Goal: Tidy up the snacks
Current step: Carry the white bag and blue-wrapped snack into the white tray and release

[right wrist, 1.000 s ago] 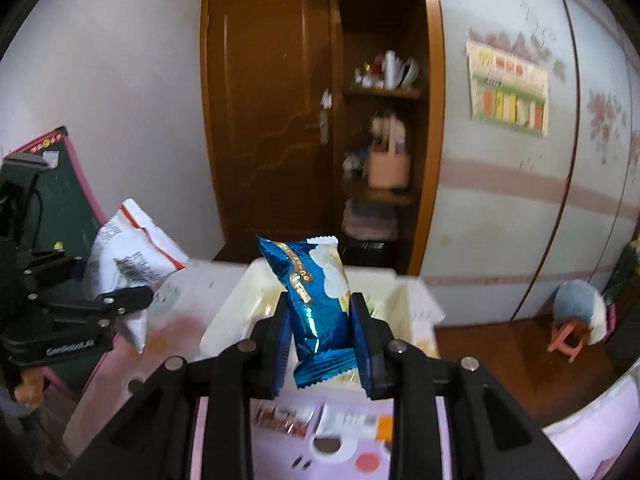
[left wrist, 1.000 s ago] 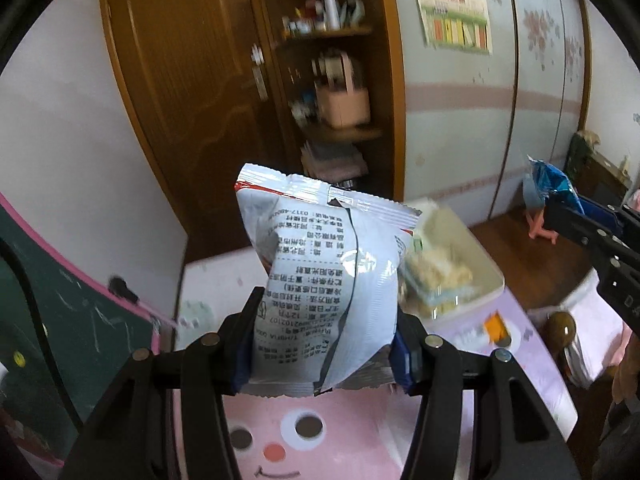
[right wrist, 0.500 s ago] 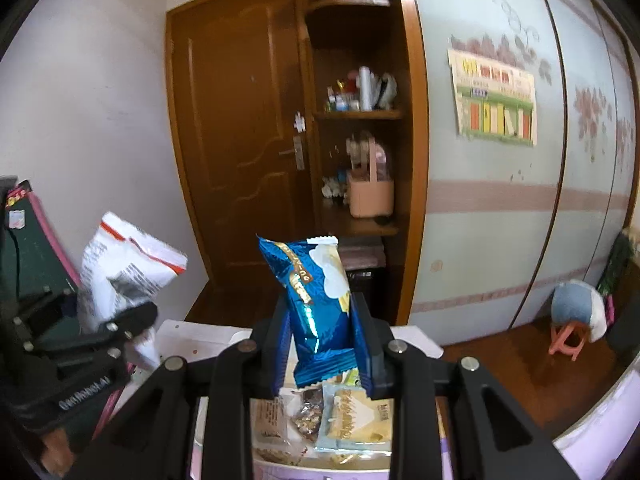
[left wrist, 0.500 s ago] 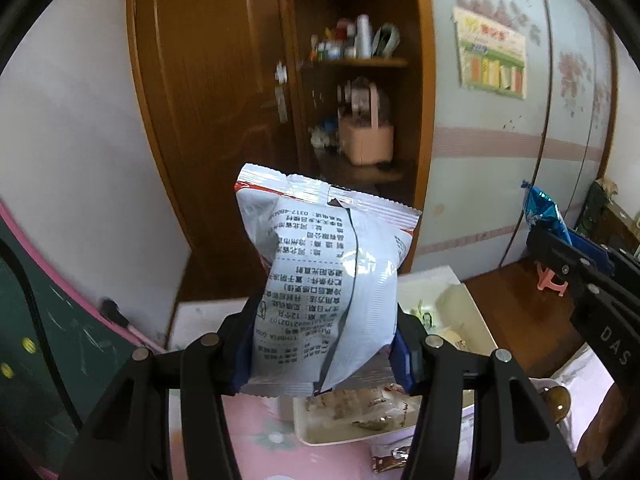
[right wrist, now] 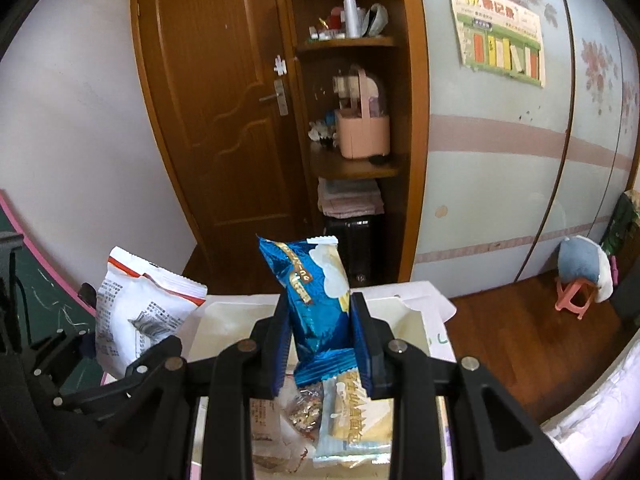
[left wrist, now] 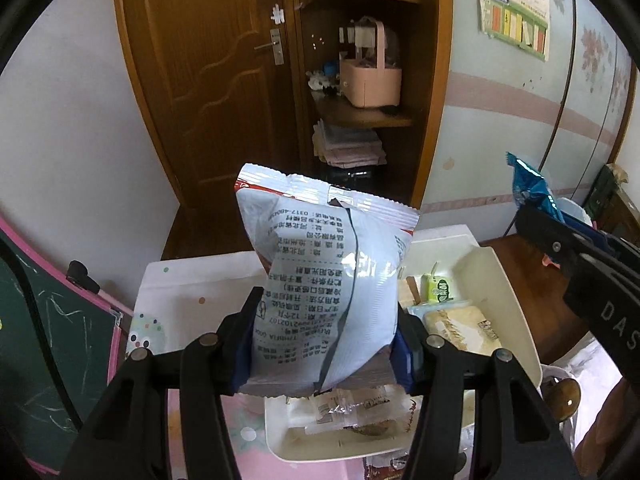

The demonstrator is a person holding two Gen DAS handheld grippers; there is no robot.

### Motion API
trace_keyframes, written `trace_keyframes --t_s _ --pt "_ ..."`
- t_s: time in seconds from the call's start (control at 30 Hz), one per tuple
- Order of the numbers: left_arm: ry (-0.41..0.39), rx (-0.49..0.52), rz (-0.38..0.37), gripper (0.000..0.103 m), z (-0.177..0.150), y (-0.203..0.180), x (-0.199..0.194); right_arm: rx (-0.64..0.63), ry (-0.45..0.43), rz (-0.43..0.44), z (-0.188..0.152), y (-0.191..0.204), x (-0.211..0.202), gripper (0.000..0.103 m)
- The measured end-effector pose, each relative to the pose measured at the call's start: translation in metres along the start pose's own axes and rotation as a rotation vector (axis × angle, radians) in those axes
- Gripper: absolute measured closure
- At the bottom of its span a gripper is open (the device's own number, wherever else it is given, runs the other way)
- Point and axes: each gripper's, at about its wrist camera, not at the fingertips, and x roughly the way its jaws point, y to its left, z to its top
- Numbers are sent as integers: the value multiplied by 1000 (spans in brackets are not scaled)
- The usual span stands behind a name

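Left gripper (left wrist: 324,344) clamped on the lower part of a white snack bag (left wrist: 328,280), printed back toward the camera; its jaws have just been opening a little, yet the blue pads still press the bag's sides. Right gripper (right wrist: 322,344) closed tight on a blue foil packet (right wrist: 316,300) held upright. Both packets hang above a cream bin (left wrist: 508,304) — the white bag over its near left part, the blue packet over its middle. Inside the bin lie wrapped snacks: a green-and-yellow sachet (left wrist: 438,288), a pale cracker pack (left wrist: 460,328) and clear-wrapped pieces (left wrist: 348,412) near the front wall. The bin stands on a pink-and-white table cover (left wrist: 192,292); a green chalkboard with pink frame (left wrist: 48,344) stands close on the left. Behind — a wooden door (left wrist: 208,80), corner shelves with a pink caddy (left wrist: 370,80), and a small stool (right wrist: 576,300) on open floor to the right. The two grippers are near each other, not touching.
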Motion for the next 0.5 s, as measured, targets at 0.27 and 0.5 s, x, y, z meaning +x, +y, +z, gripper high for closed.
trace_keyframes --t_s 0.27,0.5 --pt "39 -1 -33 5 -3 4 20 31 -25 -1 -4 -7 4 33" --pt "62 -11 -12 5 -18 12 20 15 -5 -4 -14 -11 -3 33"
